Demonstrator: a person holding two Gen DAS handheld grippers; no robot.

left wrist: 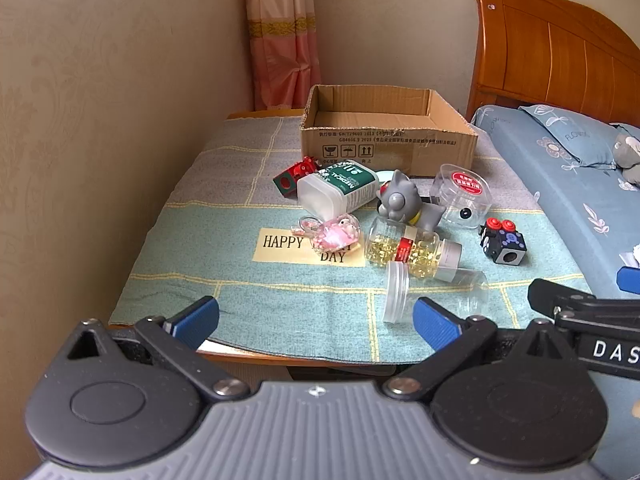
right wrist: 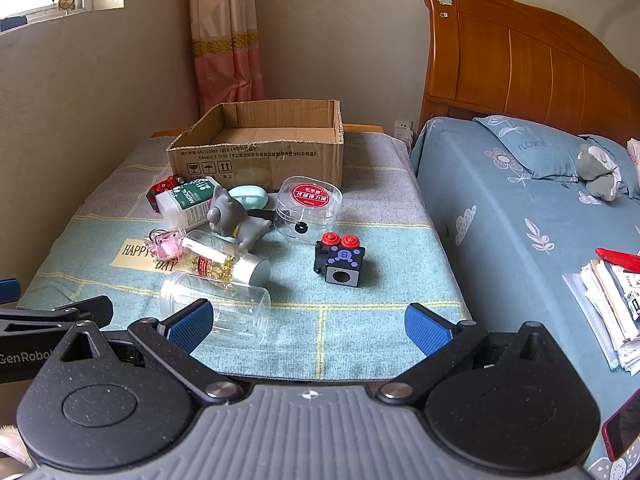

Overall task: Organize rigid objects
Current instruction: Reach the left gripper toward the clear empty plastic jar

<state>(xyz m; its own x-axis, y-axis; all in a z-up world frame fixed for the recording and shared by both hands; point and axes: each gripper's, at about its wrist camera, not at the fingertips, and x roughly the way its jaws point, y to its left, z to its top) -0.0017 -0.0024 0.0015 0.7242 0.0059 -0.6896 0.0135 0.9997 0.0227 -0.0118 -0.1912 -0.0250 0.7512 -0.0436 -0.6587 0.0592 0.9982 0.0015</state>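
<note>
Two claws, both spread wide and holding nothing: left claw (left wrist: 316,318) and right claw (right wrist: 306,322), each hovering over the near edge of the desk (left wrist: 248,304). Landmark: the open cardboard box (left wrist: 386,142), standing empty at the back of the desk. Items lying loose in front of the box, listed left to right:
- red cube (left wrist: 294,178), near the box's left front corner;
- white "MEDICAL" bottle (left wrist: 340,190), on its side, touching the cube;
- pink keychain charm (left wrist: 336,234), further forward, on the "HAPPY DAY" patch;
- grey toy figure (left wrist: 404,202), directly before the box;
- capsule bottle (left wrist: 412,250), on its side, forward of the figure;
- empty clear jar (left wrist: 432,294), on its side, nearest the claws;
- round clear case with red label (left wrist: 462,194), near the box's right front corner;
- black cube with red buttons (left wrist: 504,242), furthest right.
</note>
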